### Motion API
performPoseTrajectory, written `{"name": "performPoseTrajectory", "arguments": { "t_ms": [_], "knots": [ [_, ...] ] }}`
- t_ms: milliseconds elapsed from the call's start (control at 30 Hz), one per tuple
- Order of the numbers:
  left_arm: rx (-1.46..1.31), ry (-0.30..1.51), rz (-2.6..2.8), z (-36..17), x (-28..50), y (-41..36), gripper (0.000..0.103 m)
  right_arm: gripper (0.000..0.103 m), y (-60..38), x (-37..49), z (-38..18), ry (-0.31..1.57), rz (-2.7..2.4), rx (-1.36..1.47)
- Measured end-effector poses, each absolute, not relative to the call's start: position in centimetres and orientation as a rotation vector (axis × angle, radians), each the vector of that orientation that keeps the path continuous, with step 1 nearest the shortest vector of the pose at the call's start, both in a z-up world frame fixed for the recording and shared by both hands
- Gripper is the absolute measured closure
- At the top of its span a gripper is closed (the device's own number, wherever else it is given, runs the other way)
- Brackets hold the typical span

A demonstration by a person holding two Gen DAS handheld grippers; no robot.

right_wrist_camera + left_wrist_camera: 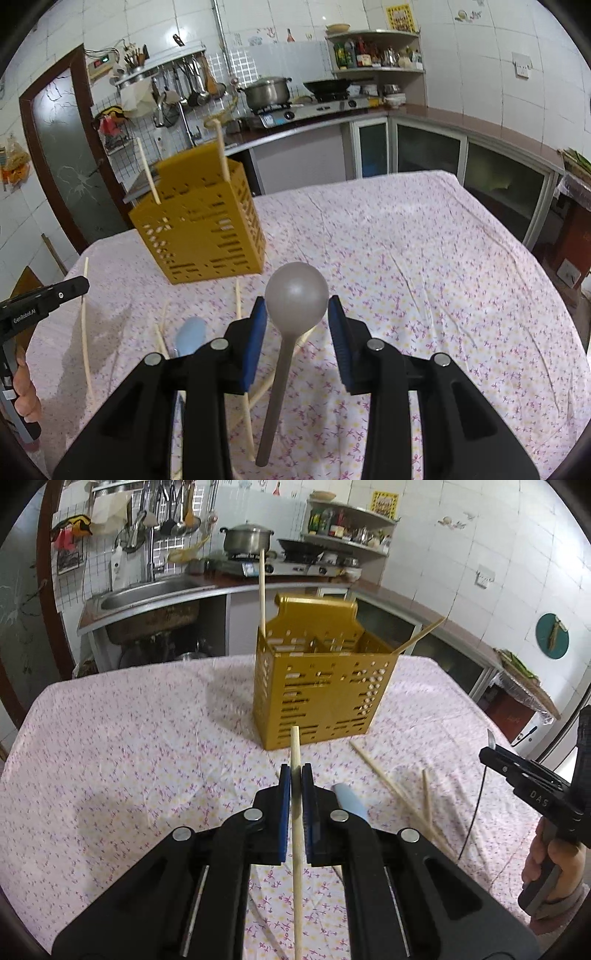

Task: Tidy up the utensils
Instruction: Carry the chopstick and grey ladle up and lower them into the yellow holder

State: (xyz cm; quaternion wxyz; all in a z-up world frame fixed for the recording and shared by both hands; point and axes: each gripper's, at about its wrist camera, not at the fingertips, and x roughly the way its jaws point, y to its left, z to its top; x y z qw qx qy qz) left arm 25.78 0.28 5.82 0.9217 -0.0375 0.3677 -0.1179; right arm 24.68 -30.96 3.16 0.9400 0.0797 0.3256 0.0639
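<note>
Gold caddy (317, 690) on my worktop (129, 738) already held two chopsticks; my left tongs (295, 775) were clamped on another chopstick (296, 830), my right tongs (297, 310) gaped around the grey spoon (295, 295); several chopsticks (388, 779) remained loose

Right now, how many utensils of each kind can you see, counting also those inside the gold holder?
standing chopsticks, in the gold holder: 2
held chopstick, in the left gripper: 1
loose chopsticks on the cloth: at least 2, since they overlap
spoons: 2, the grey spoon and the pale blue spoon
Total: at least 7
</note>
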Motion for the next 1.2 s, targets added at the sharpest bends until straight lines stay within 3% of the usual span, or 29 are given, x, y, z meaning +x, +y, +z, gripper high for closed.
{"name": "performPoseTrajectory", "arguments": {
  "t_ms": [900,1200],
  "knots": [
    [-0.084,0.646,-0.265,9.5,24.6,0.5,0.099,0.069,-29.5,23.9,6.5,0.56,0.136,0.114],
    [-0.068,0.593,-0.271,12.6,25.7,0.0,0.099,0.069,-28.4,25.8,10.3,0.487,0.149,0.092]
  ]
}}
